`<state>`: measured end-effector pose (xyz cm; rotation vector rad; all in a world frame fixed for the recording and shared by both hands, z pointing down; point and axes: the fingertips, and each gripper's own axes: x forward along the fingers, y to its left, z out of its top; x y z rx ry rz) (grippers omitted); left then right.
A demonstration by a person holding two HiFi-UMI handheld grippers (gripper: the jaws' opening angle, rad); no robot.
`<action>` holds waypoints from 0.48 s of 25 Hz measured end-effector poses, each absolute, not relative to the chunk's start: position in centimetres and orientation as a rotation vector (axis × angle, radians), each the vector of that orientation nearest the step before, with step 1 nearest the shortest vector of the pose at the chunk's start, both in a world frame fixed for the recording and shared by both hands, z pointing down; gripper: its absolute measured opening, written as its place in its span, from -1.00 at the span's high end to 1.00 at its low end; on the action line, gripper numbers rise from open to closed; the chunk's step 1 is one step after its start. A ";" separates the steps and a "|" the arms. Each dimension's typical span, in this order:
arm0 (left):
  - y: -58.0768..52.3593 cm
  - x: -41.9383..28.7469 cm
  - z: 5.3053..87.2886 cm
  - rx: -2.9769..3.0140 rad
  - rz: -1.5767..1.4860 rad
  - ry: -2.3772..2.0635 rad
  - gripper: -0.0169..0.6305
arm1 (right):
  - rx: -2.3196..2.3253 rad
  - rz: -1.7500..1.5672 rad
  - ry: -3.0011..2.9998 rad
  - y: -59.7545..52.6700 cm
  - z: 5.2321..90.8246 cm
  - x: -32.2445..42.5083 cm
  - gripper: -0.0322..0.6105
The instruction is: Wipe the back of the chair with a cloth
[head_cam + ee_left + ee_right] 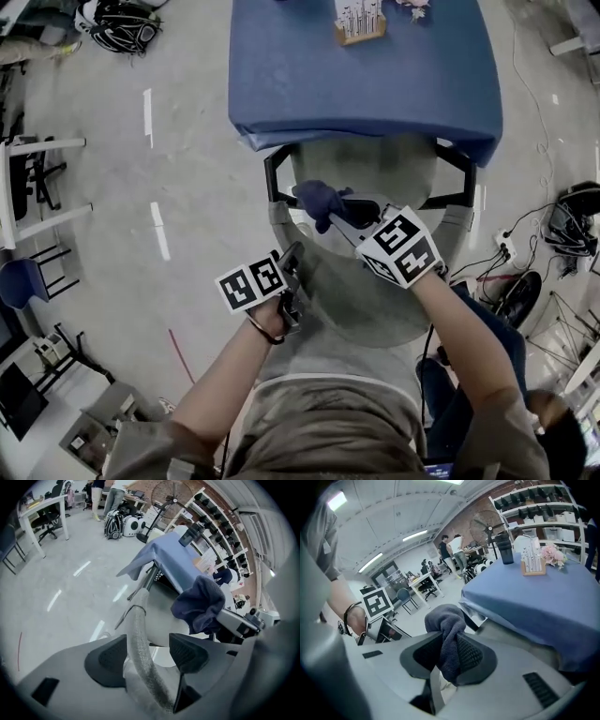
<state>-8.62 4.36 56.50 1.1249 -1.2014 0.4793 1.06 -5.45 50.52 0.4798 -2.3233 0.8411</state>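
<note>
Soft, limp cloth (446,619) sits bunched in the clamped right tongs (449,654). The left tongs (149,654) gape wide astride the stiff, padded chair back (137,632), probably the best steadying hold.

Blue-clothed table (366,84) up top; a wooden rack (359,28) of white pieces near its far edge, pink flowers (412,7) just beside, black tumbler (504,543) towards one corner.

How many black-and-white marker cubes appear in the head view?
2. One cube on the left gripper, at the grey padded chair back's left edge; the other on the right gripper, which clamps the dark blue cloth.
</note>
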 end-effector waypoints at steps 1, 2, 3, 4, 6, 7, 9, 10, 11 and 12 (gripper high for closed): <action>4.8 -8.6 56.9 1.109 0.477 -1.208 0.02 | 0.457 0.844 -2.324 -5.3 51.2 0.8 0.59; 5.1 -8.5 57.3 1.096 0.474 -1.213 0.02 | 0.438 0.849 -2.323 -5.2 51.9 0.5 0.59; 5.3 -8.6 57.7 1.083 0.471 -1.219 0.02 | 0.420 0.855 -2.319 -5.0 52.7 0.2 0.59; 5.5 -8.6 58.1 1.067 0.466 -1.222 0.02 | 0.402 0.860 -2.314 -4.8 53.5 -0.1 0.59; 5.9 -8.8 59.0 1.023 0.441 -1.225 0.02 | 0.360 0.868 -2.296 -4.1 55.3 -0.8 0.59; 6.1 -8.9 59.4 1.002 0.423 -1.222 0.03 | 0.336 0.871 -2.283 -3.7 56.2 -1.2 0.59; 6.3 -8.7 60.0 0.979 0.401 -1.210 0.03 | 0.290 0.888 -2.252 -2.7 58.1 -2.0 0.59; 6.4 -8.6 60.3 0.978 0.405 -1.205 0.04 | 0.274 0.904 -2.236 -2.2 59.1 -2.5 0.59; 6.6 -8.5 60.5 0.979 0.413 -1.200 0.09 | 0.264 0.923 -2.219 -1.7 60.0 -2.9 0.59; 6.7 -8.5 60.6 0.979 0.417 -1.195 0.14 | 0.257 0.940 -2.202 -1.2 60.9 -3.2 0.59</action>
